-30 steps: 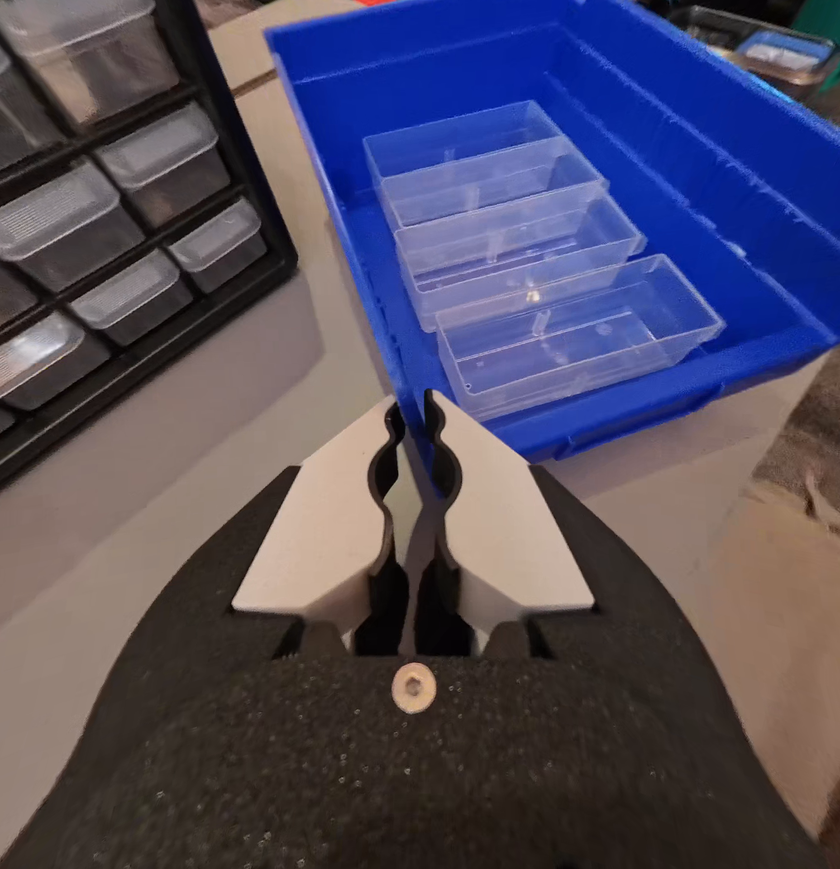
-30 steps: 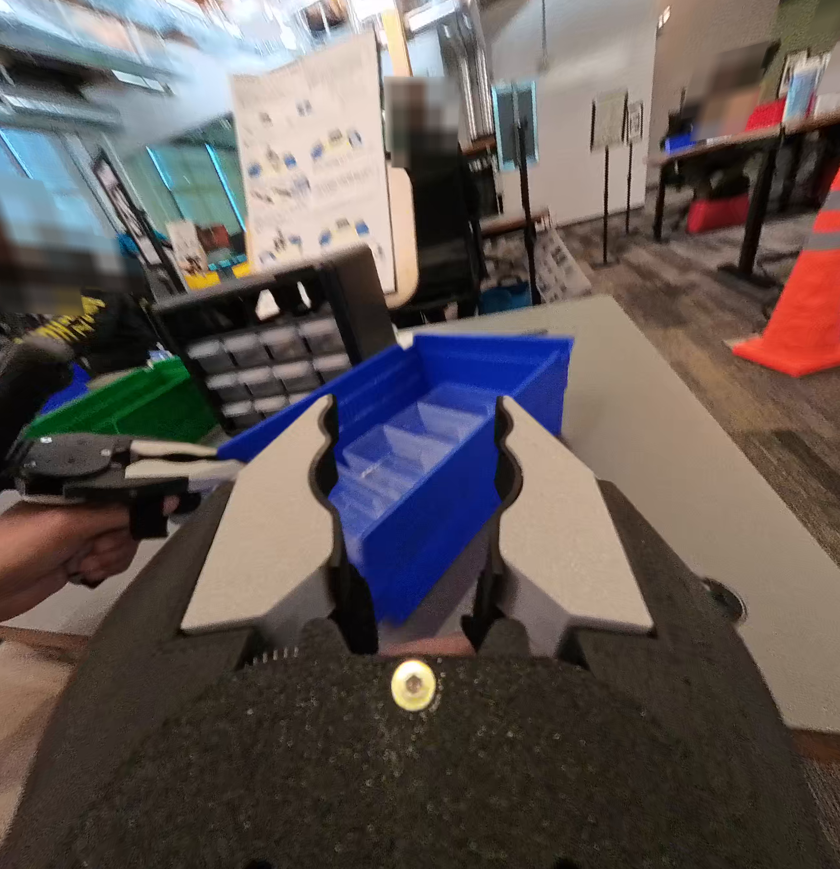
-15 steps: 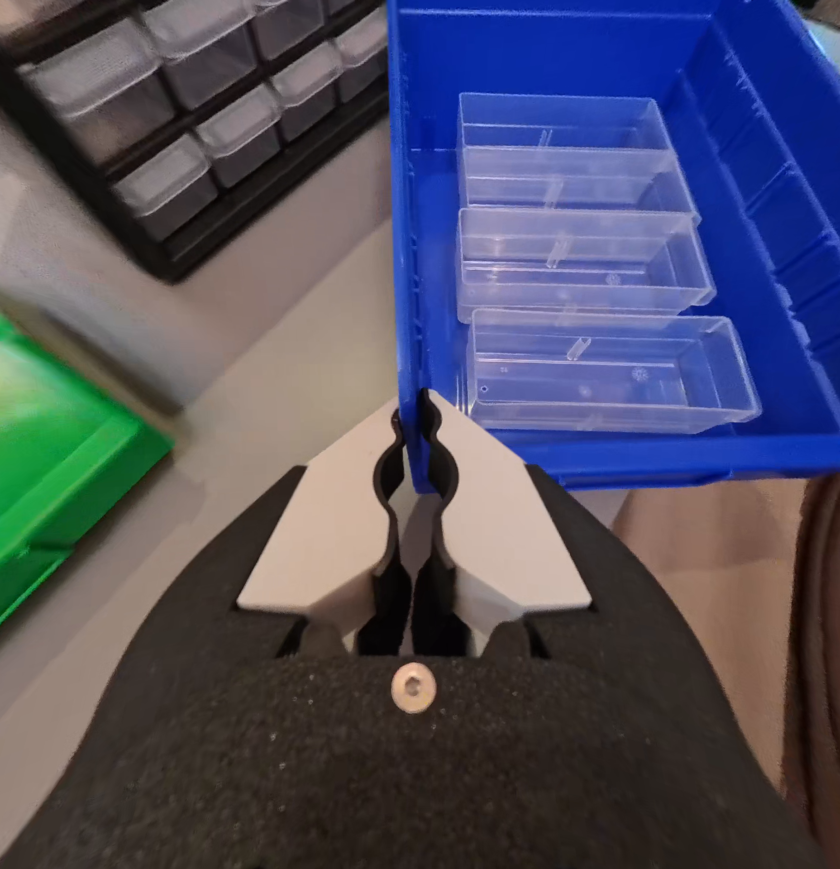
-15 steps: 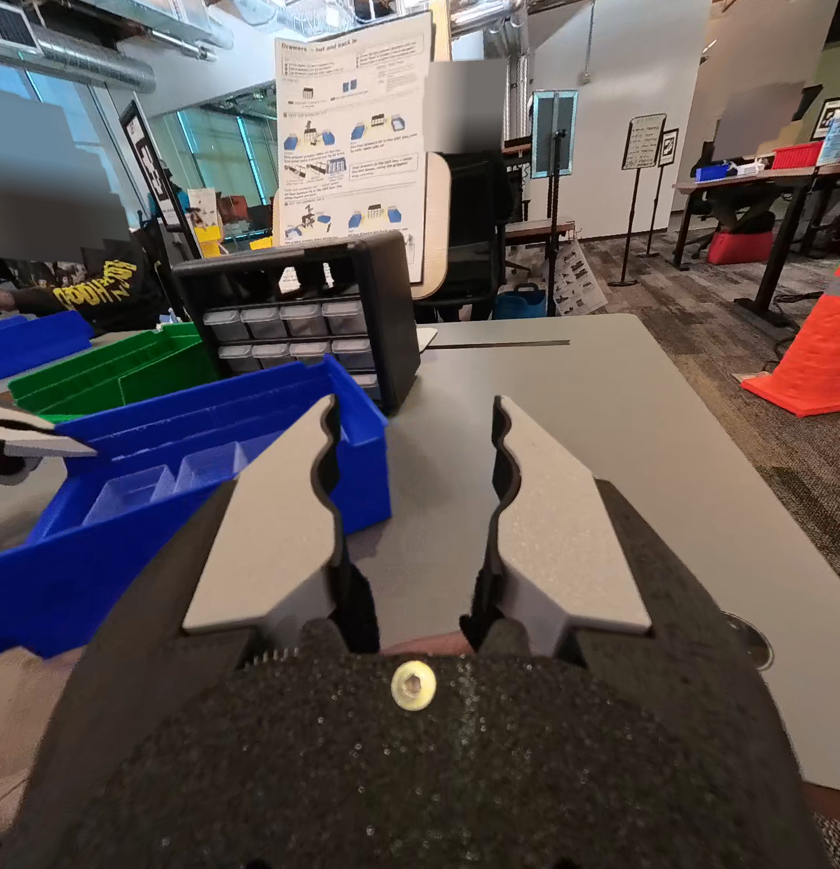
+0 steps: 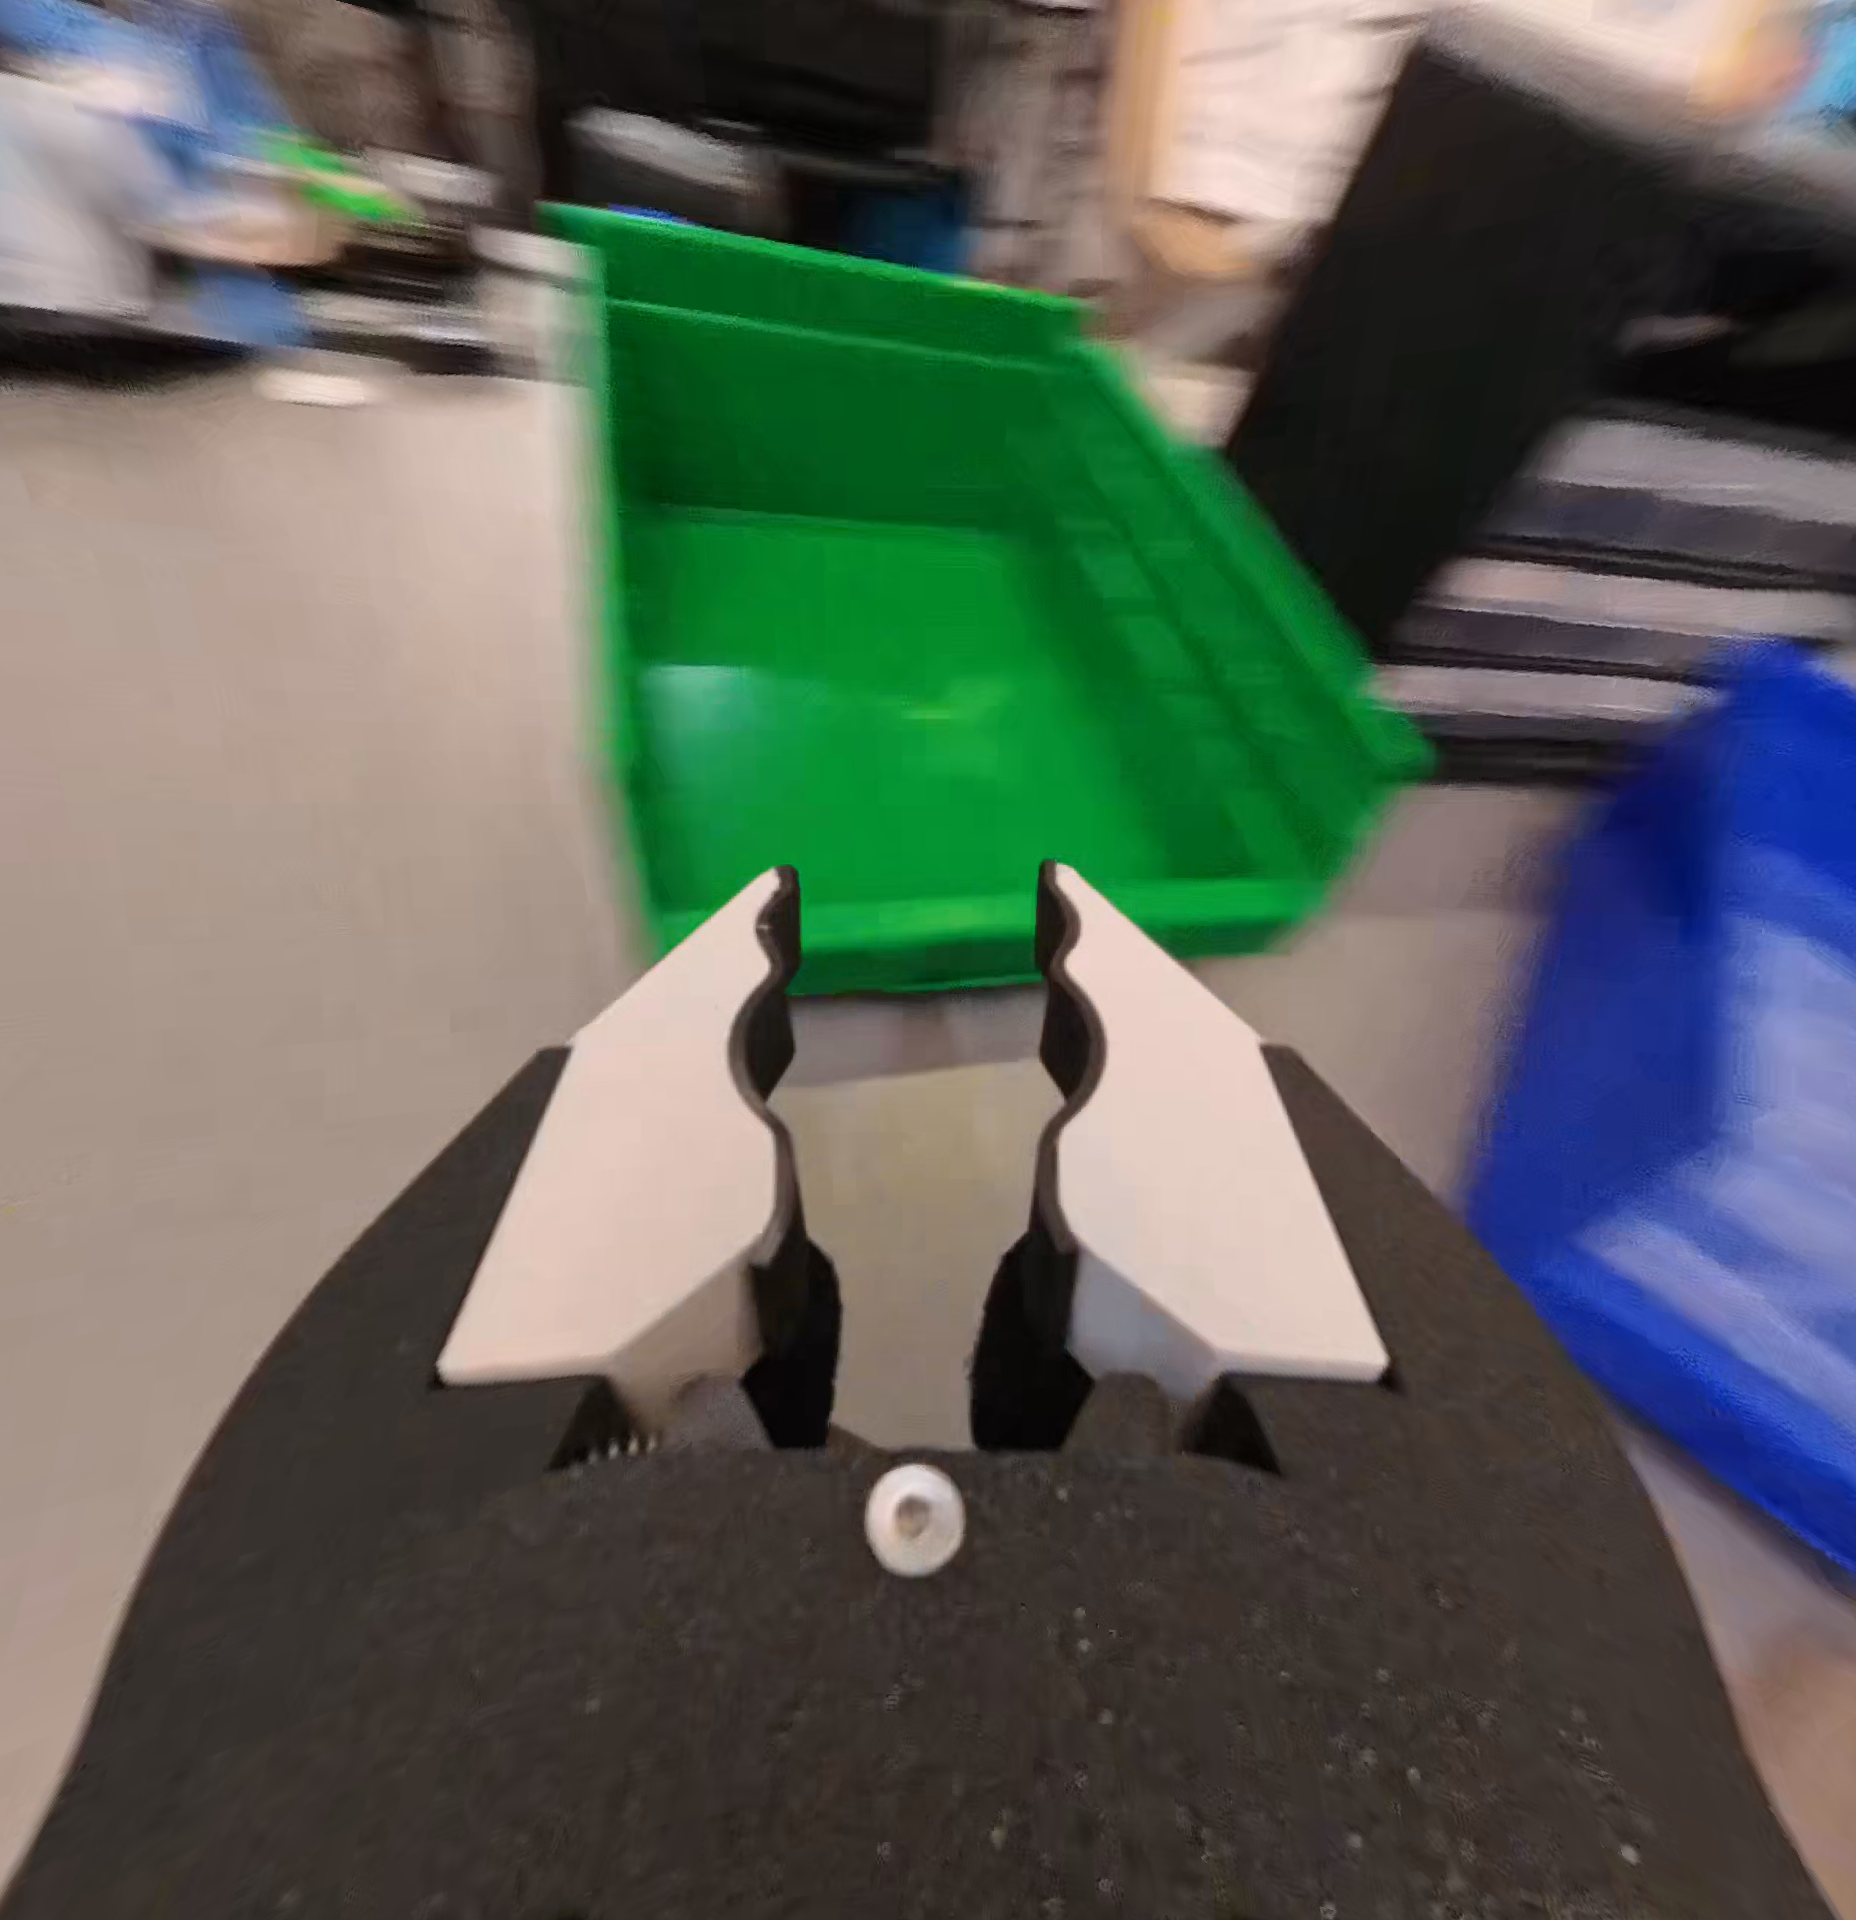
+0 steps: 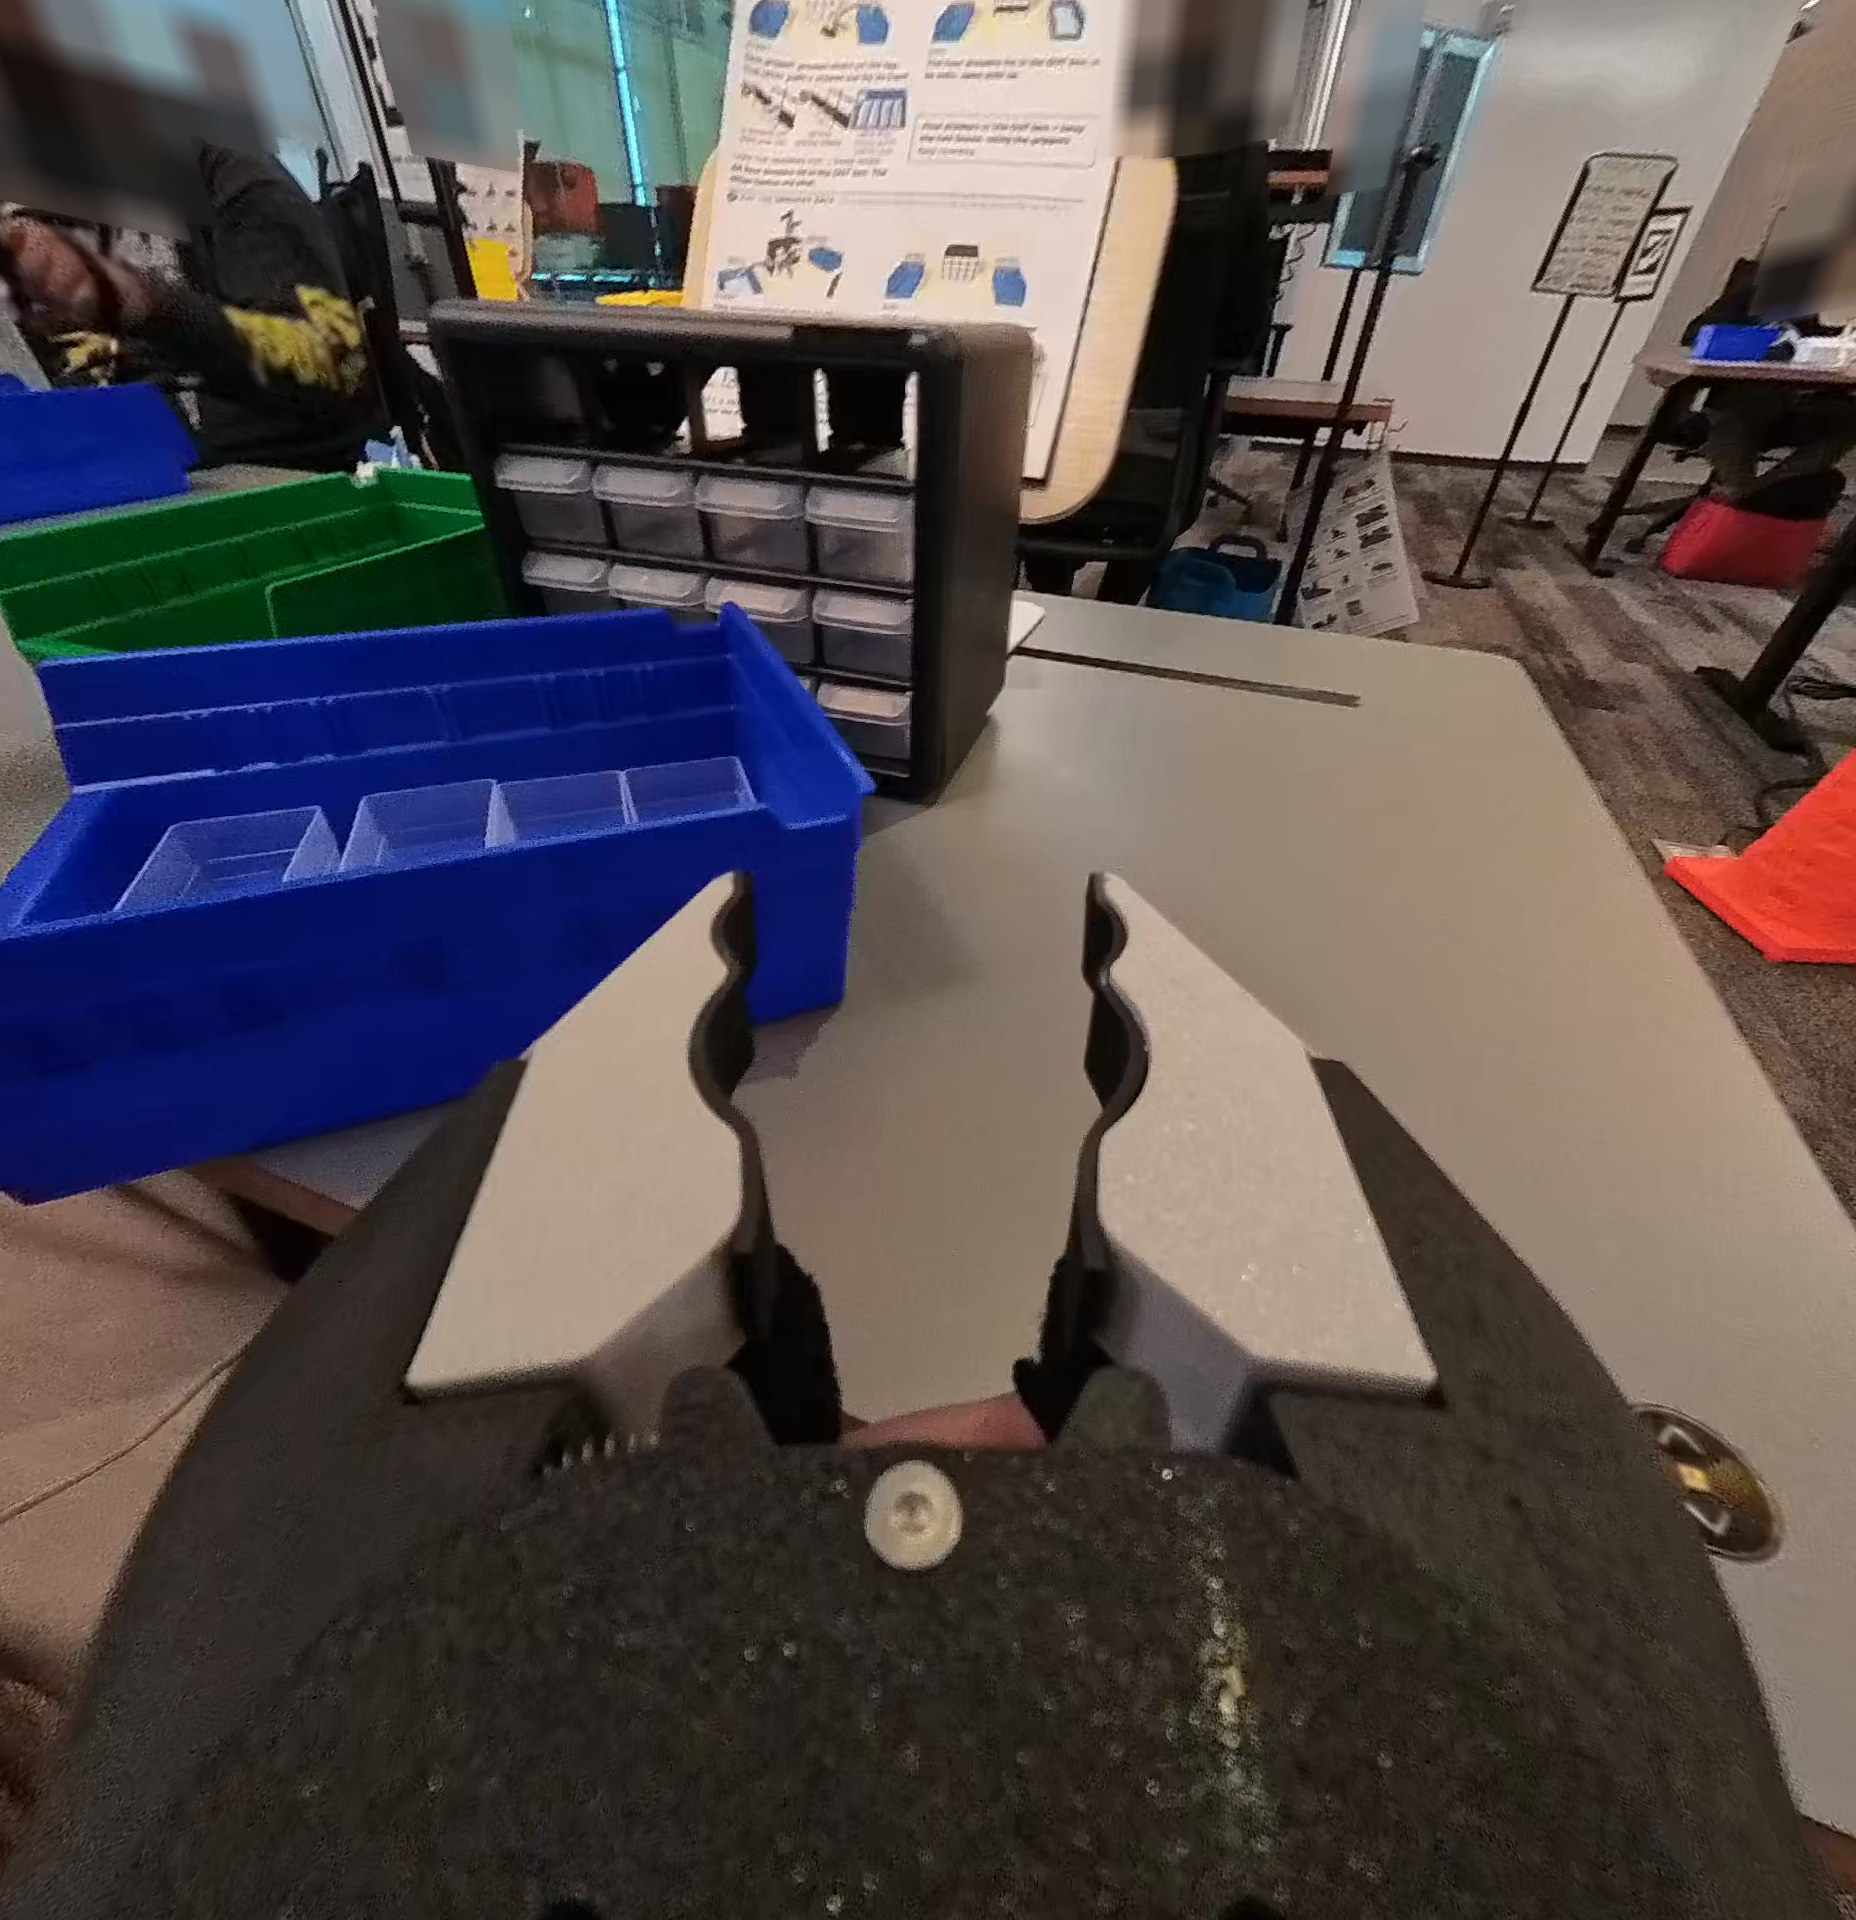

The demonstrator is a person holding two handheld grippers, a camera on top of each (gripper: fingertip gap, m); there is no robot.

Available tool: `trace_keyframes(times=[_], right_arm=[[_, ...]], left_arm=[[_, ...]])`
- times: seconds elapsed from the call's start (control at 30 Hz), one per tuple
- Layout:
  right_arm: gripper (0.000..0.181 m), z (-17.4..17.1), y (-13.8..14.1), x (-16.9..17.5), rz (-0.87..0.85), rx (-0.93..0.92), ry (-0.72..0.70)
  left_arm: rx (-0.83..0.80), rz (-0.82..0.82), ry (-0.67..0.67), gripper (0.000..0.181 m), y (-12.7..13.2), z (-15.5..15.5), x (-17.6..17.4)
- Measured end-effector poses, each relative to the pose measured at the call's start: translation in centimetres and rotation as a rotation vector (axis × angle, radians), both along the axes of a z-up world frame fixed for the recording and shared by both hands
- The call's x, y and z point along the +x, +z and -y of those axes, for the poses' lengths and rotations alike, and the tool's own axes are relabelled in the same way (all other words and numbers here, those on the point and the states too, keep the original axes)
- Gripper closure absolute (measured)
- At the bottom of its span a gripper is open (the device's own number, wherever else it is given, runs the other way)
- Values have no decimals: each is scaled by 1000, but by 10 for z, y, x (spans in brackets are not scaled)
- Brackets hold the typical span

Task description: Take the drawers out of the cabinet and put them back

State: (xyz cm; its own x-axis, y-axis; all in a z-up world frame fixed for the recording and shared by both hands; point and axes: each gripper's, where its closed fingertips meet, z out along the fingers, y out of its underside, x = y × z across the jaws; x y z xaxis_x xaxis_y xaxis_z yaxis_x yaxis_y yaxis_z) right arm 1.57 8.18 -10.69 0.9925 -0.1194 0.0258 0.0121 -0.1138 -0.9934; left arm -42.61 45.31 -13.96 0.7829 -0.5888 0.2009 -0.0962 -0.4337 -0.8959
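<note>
four clear drawers [image 6: 441, 831] are seen lying side by side in the blue bin [image 6: 415, 935], which sits at the table's [image 6: 1267, 883] near left edge, its corner overhanging the edge. just behind it the black cabinet [image 6: 965, 540] stands upright, its top row of slots vacant and filled drawers below. a green bin [image 5: 903, 644] is placed left of the cabinet. the left gripper [image 5: 916, 883] is held spread and empty before the green bin's near rim. the right gripper [image 6: 916, 894] is likewise held released, over bare tabletop right of the blue bin.
</note>
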Motion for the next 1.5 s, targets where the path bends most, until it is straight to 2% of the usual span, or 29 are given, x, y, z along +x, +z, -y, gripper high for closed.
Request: trace_keyframes(times=[0.03,0.1,0.27,0.33,0.37,0.4,0.43,0.5,0.63,0.73,0.8,0.87,0.93,1.0,1.1,1.17,1.2,1.23,1.27,1.37,1.43,1.5], right_arm=[[119,-3,-2,-4,-1,-8,11],[120,-8,-4,-11,-3,-18,29],[122,-26,-2,-32,-15,-29,79],[121,-38,7,-52,0,-33,140],[121,-45,13,-63,29,-38,174],[122,-53,20,-75,62,-53,211],[129,-62,25,-87,91,-82,247],[143,-85,37,-110,161,-172,335],[132,-148,49,-174,229,-424,603],[129,-216,58,-223,345,-552,750],[131,-274,61,-257,430,-594,813],[133,-335,49,-286,518,-663,850],[135,-388,25,-310,542,-783,882],[137,-418,-5,-334,527,-949,951],[137,-448,-46,-357,608,-1116,994],[137,-454,-70,-375,652,-1188,1043],[143,-458,-81,-382,679,-1213,1052],[165,-456,-88,-390,692,-1240,1087],[176,-452,-92,-398,677,-1270,1119],[180,-449,-75,-410,665,-1282,1181],[180,-444,-40,-411,720,-1253,1210],[180,-442,7,-406,817,-1190,1208]], left_arm=[[34,-42,91,135,-4,-17,-24],[46,-76,128,132,-15,-35,-41],[41,-126,88,130,-35,-69,-25],[20,-145,69,140,-43,-81,-15],[9,-156,54,153,-48,-85,-11],[-1,-173,37,176,-52,-86,-9],[8,-193,43,178,-52,-86,-10],[22,-239,35,178,-52,-76,-17],[38,-244,37,179,-52,-40,-47],[18,-215,50,179,-52,-9,-77],[6,-195,41,179,-52,11,-92],[-4,-185,48,179,-52,29,-106],[-17,-172,54,179,-52,46,-115],[-19,-182,62,179,-52,60,-123],[-26,-183,78,179,-52,78,-129],[-23,-185,91,179,-52,86,-129],[-19,-188,95,179,-52,89,-128],[-17,-191,100,178,-52,92,-128],[-15,-195,105,178,-51,94,-127],[-5,-222,130,178,-41,103,-129],[56,-220,166,178,-11,109,-130],[131,-244,190,178,29,114,-126]])
